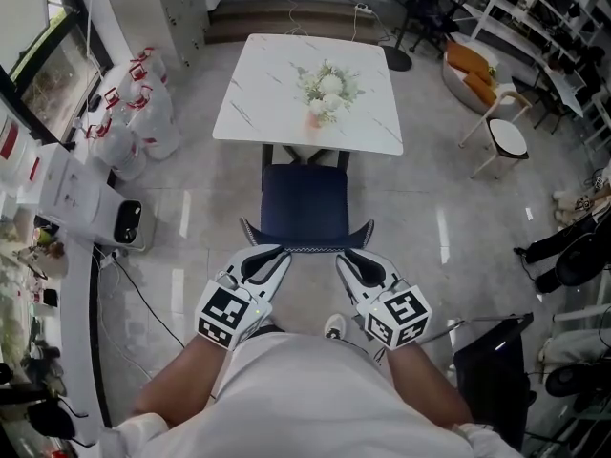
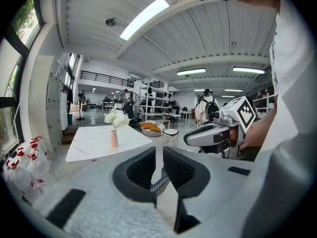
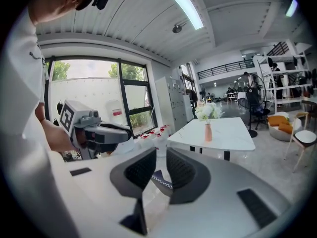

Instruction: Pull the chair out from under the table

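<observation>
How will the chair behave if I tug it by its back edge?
The chair probably slides easily, since the floor looks like glossy tile. Its thin back edge may flex when gripped. Pulled from that high up, it could tip toward you rather than slide.

chair point(image 1: 305, 208) just before table point(image 1: 267, 84) | vase point(image 1: 325, 89) on table | left claw point(image 1: 282, 252), right claw point(image 1: 342, 254) at chair-back ends

Navy chair point(image 1: 304, 208) upright, seat nearly clear of white marble table point(image 1: 258, 93).
</observation>
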The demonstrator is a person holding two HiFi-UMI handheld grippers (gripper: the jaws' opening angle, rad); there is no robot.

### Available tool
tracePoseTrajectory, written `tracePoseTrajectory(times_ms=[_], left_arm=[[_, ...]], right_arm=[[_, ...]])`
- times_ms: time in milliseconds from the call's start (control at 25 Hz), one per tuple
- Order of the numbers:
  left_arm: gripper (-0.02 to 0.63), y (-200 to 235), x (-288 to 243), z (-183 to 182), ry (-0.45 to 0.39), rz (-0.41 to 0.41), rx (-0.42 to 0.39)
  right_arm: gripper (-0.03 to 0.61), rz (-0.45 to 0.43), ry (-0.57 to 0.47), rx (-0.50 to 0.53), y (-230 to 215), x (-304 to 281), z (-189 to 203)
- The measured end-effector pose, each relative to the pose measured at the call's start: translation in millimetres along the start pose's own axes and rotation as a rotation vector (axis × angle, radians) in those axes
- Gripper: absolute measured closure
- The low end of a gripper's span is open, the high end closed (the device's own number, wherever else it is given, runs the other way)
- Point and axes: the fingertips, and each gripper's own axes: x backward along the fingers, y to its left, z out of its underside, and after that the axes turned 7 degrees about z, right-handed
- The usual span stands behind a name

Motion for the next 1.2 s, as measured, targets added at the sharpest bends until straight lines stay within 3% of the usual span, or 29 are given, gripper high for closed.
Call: tracePoseTrajectory(times_ms=[600, 960, 1040, 1200], left_arm=[[0.501, -4.7, -2.9, 9.0, 0.029, 0.009, -0.021], [0.480, -2.4, -11.8, 23.6, 0.129, 0.030, -0.110], [0.480, 0.7, -15.4, 32.8, 0.156, 0.028, -0.127], [0.486, 13.8, -27.9, 73.6, 0.276, 0.028, -0.157]], right_arm=[[0.454, 0.014, 0.007, 0.078, 4.4, -0.5, 7.5], [0.463, 0.015, 0.052, 0.100, -0.8, -8.5, 19.4], [0.463, 0.014, 0.089, 0.146, -4.2, -11.5, 28.6], [0.462, 0.033, 0.223, 0.356, -11.4, -23.9, 58.3]])
